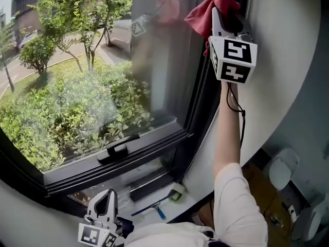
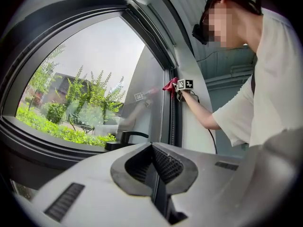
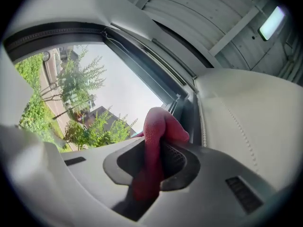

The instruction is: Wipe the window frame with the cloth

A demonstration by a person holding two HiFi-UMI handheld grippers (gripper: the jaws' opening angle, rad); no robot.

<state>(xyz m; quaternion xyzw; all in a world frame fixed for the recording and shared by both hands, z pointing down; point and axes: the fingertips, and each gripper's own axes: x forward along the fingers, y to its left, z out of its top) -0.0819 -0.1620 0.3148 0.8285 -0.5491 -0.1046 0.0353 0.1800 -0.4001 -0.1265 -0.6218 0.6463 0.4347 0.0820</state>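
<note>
Cloth (image 1: pixel 205 12), red and soft, sat bunched in the right claw (image 1: pixel 224 20), whose jaws pinched it at a fold. It was high against the dark upright of the frame (image 1: pixel 204 86), near the top corner. It looked light and limp, likely to crumple or slip under hard rubbing. A hold on a thick wad, with a loose pad left ahead of the tips, would probably serve best. The left claw (image 1: pixel 105 206) hung low by the sill, jaws pressed together on nothing. Beside the upright was the glass (image 1: pixel 77 86). Below, a black handle (image 1: pixel 119 149) stood out from the sash and might snag a downward stroke. A small tool (image 1: pixel 154 208) lay on the sill, well apart from the cloth.
</note>
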